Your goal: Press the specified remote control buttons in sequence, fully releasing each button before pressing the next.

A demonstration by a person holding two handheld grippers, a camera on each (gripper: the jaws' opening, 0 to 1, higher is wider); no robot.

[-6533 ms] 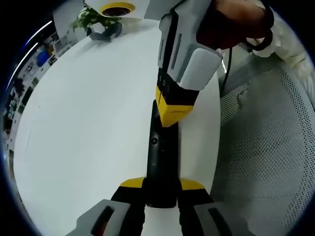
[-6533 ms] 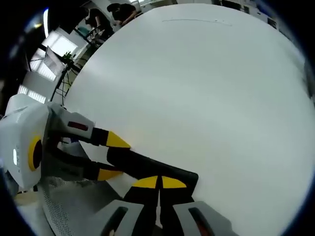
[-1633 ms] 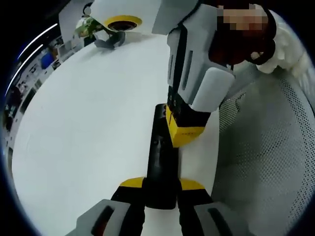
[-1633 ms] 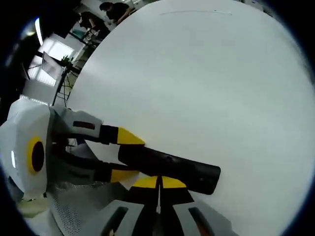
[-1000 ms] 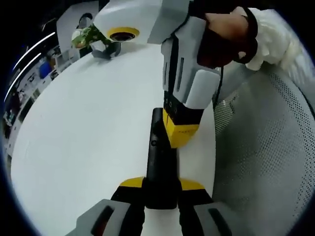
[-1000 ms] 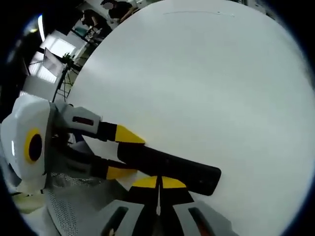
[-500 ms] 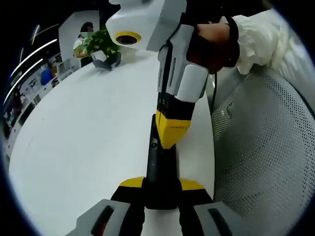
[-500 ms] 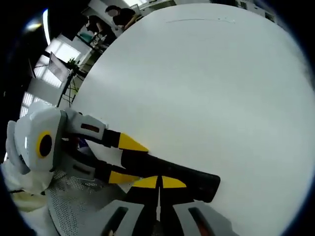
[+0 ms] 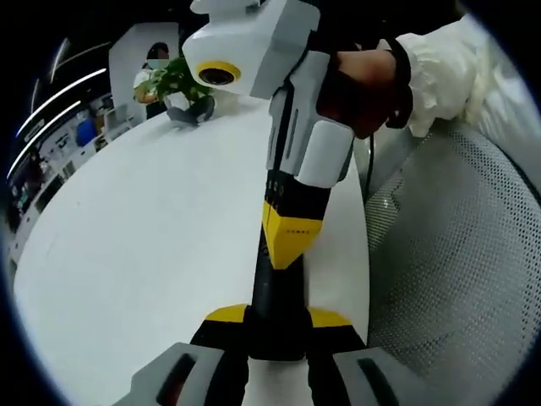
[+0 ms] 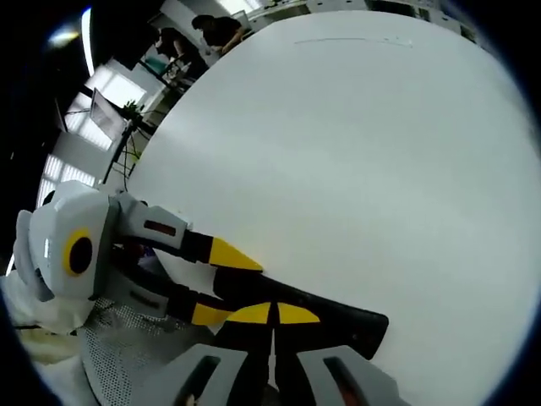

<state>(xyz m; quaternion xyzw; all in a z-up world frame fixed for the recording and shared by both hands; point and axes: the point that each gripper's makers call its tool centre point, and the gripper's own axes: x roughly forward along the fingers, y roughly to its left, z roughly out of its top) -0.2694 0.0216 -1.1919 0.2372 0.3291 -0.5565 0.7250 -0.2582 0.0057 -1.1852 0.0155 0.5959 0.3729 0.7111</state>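
A slim black remote (image 9: 275, 292) juts forward from my left gripper (image 9: 276, 315), whose yellow-tipped jaws are shut on its near end. From above, my right gripper (image 9: 286, 245) comes down with its jaws shut, its yellow tip over the remote's top face; whether it touches is hard to tell. In the right gripper view the right gripper (image 10: 272, 313) points down at the remote (image 10: 342, 321), which lies across the bottom. There the left gripper (image 10: 224, 283) reaches in from the left and clamps the remote. A hand (image 9: 359, 80) in a white sleeve holds the right gripper.
A round white table (image 9: 144, 228) lies under both grippers, its edge just right of the remote. A grey mesh chair (image 9: 448, 279) stands beside that edge. A potted plant (image 9: 182, 80) sits at the table's far side. People and shelves show in the background (image 10: 203, 30).
The right gripper's shut tip has moved from beside the remote's right edge onto its top face, slightly nearer the left gripper's jaws. The left gripper has kept its hold.
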